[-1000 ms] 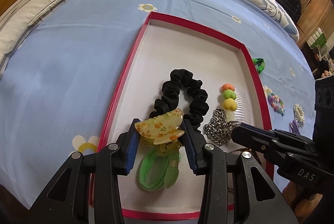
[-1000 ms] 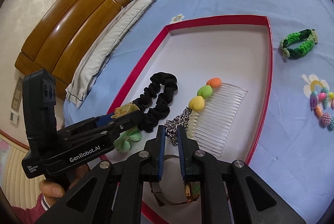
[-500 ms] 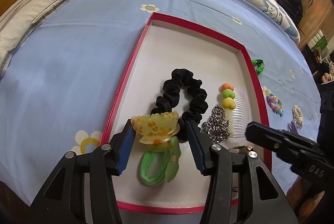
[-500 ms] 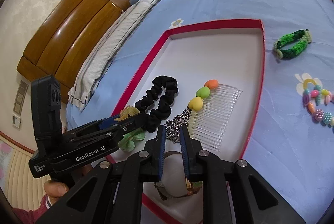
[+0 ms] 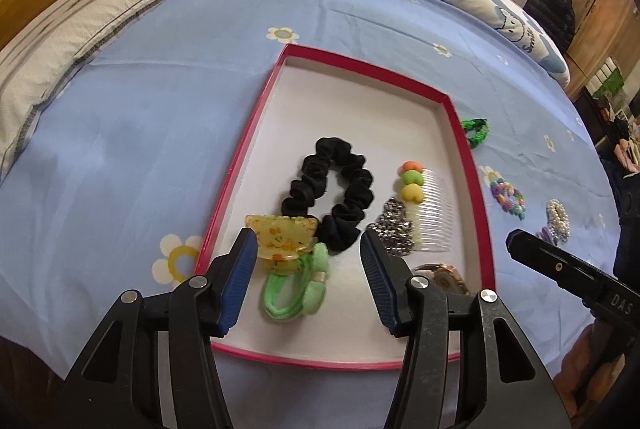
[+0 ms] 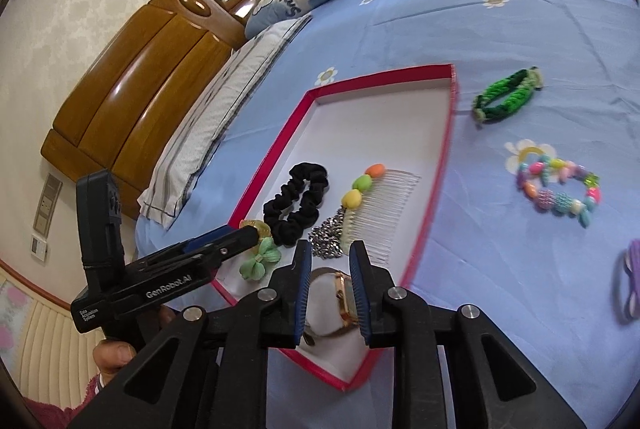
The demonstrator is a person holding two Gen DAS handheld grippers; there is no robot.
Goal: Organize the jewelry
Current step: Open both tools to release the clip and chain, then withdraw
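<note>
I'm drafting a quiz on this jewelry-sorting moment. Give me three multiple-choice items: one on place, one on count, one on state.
1. Where does the green braided bracelet lie?
A. in the red-rimmed tray
B. on the blue sheet beside it
C. on the pillow

2. How many heart beads top the clear plastic comb?
A. two
B. three
C. five

3. What does the left gripper hold?
A. nothing
B. the black scrunchie
C. the comb

Answers: 1 B, it sits outside the red-rimmed tray; 2 B, orange, green, yellow; 3 A, its opening jaws stand clear of the yellow claw clip.
</note>
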